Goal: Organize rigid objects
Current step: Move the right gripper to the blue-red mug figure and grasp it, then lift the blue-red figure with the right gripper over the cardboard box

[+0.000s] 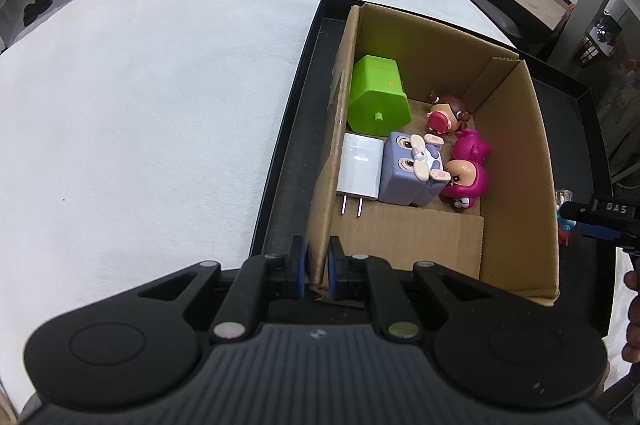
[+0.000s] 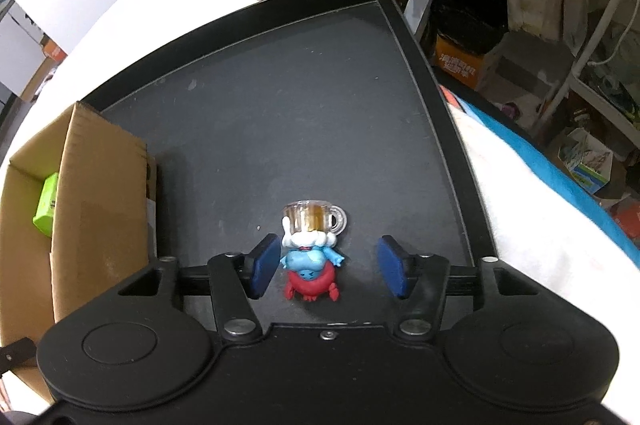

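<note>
Left gripper [image 1: 318, 265]: jaws clamped on near wall of cardboard box [image 1: 516, 161] | Right gripper [image 2: 326, 267]: jaws spread wide | Blue figurine [image 2: 310, 257] lies between them on black tray [image 2: 280, 113], nearer left pad, mug end pointing away.

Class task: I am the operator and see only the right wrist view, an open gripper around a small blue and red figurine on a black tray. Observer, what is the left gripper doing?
Observer: The left gripper is shut on the near wall of the brown cardboard box.
Operator: I see only a green corner inside. What else is there?
Observer: Beside the green plastic block lie a white plug adapter, a lilac cube-shaped rabbit toy and two pink figurines.
Operator: Is there free floor in the box?
Observer: Yes, bare cardboard shows at the near end, in front of the adapter's prongs.
</note>
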The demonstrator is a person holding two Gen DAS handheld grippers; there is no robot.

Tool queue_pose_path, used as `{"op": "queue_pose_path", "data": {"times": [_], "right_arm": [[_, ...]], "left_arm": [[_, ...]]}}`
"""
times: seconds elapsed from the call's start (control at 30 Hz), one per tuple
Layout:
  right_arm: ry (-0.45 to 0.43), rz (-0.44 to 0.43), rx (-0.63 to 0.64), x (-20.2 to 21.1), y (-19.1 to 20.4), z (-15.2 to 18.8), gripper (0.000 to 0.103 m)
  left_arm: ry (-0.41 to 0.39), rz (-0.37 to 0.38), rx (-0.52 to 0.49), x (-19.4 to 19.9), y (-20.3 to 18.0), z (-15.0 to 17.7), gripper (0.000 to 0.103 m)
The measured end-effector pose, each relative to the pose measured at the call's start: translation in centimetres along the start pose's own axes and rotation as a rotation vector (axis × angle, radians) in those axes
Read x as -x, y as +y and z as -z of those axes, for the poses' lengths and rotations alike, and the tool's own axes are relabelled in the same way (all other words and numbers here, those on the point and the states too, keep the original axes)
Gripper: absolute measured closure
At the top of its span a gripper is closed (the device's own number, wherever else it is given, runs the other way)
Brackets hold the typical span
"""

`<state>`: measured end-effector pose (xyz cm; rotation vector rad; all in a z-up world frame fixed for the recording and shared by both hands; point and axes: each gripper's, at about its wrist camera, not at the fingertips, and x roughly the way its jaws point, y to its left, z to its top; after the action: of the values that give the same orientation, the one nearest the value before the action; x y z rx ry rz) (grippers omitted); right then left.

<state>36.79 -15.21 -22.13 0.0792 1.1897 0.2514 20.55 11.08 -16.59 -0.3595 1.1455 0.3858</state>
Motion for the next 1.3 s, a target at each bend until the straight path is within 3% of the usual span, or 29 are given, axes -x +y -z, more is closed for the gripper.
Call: {"op": "queue_pose_path", "data": {"times": [0.13,0.4,0.5,0.57,0.6,0.73,1.3], "right_arm": [[-0.002,0.025,0.014,-0.5,0.8,0.0,0.043],[0.003,0.079,0.022,-1.1,1.8,0.6,0.043],[-0.011,0.101,0.055,-1.2,2.4,0.7,0.051],[-0.009,0.127,0.078,-1.2,2.5,0.8,0.064],[-0.001,0.135,0.085,-1.2,2.5,0.8,0.064],[0.017,0.122,0.071,-0.8,2.1,0.9,0.065],[-0.057,0.037,0.060,4.7,2.5,0.5,0.065]], "left_arm": [[0.002,0.007,0.002,0.0,0.1,-0.1,0.093],[0.002,0.015,0.003,0.0,0.2,-0.1,0.093],[0.004,0.020,0.006,0.0,0.2,-0.1,0.093],[0.003,0.021,0.008,0.0,0.3,0.0,0.093],[0.002,0.022,0.008,0.0,0.3,0.0,0.093],[0.000,0.030,0.020,0.1,0.5,0.0,0.092],[-0.014,0.048,0.037,0.4,0.9,0.4,0.092]]}}
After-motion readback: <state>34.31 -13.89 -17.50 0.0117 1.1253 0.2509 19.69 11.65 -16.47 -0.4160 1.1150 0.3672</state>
